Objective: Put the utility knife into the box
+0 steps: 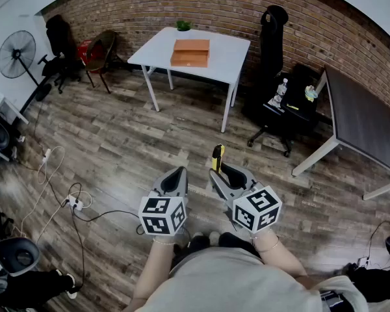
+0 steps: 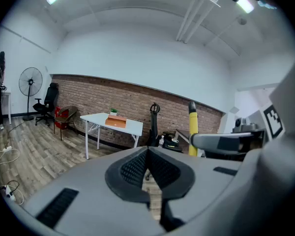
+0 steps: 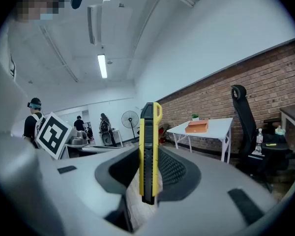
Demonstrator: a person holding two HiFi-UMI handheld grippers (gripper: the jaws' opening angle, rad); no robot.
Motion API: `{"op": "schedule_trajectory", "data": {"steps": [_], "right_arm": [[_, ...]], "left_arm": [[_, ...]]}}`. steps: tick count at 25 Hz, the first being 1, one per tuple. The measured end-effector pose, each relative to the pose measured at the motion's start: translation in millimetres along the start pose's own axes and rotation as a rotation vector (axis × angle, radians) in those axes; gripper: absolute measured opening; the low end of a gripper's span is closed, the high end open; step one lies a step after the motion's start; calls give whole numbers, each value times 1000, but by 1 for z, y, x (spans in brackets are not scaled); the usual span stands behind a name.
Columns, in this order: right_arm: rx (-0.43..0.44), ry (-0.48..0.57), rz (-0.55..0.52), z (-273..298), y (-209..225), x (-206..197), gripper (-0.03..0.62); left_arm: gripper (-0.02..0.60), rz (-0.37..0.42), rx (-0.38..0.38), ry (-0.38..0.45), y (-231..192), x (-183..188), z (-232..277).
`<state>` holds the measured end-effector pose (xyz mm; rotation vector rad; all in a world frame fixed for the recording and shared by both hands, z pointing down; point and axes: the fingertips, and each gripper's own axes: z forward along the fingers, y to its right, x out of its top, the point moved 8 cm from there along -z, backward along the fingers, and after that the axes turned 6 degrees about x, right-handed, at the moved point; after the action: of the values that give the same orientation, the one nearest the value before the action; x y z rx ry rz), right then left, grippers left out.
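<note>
A yellow and black utility knife (image 3: 149, 151) stands upright between the pads of my right gripper (image 3: 150, 173), which is shut on it. In the head view the knife (image 1: 217, 158) sticks up from the right gripper (image 1: 220, 171), held in front of the person's body over the wooden floor. My left gripper (image 1: 177, 173) hangs beside it. Its jaws meet with nothing between them (image 2: 147, 168). The orange-brown box (image 1: 190, 52) lies closed on a white table (image 1: 231, 60) far ahead by the brick wall. The box (image 3: 196, 126) also shows in the right gripper view.
A small green plant (image 1: 182, 25) stands behind the box. A black office chair (image 1: 273, 57) and a dark table (image 1: 367, 125) are at the right. Chairs (image 1: 97, 54) and a fan (image 1: 16, 54) stand at the left. Cables (image 1: 58, 187) lie on the floor.
</note>
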<state>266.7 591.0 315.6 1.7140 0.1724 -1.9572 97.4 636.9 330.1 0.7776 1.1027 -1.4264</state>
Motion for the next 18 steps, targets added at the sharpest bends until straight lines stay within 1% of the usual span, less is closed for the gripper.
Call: {"op": "schedule_trajectory", "data": {"steps": [5, 12, 14, 18], "right_arm": [[-8, -1, 13, 1, -1, -4, 114], [3, 5, 17, 4, 2, -4, 114], [9, 18, 16, 3, 5, -4, 114], [15, 30, 2, -4, 18, -3, 114]], "left_arm": [[6, -6, 9, -6, -4, -2, -2], [6, 0, 12, -22, -1, -3, 3], [6, -4, 8, -13, 0, -3, 6], [6, -7, -24, 39, 7, 2, 17]]}}
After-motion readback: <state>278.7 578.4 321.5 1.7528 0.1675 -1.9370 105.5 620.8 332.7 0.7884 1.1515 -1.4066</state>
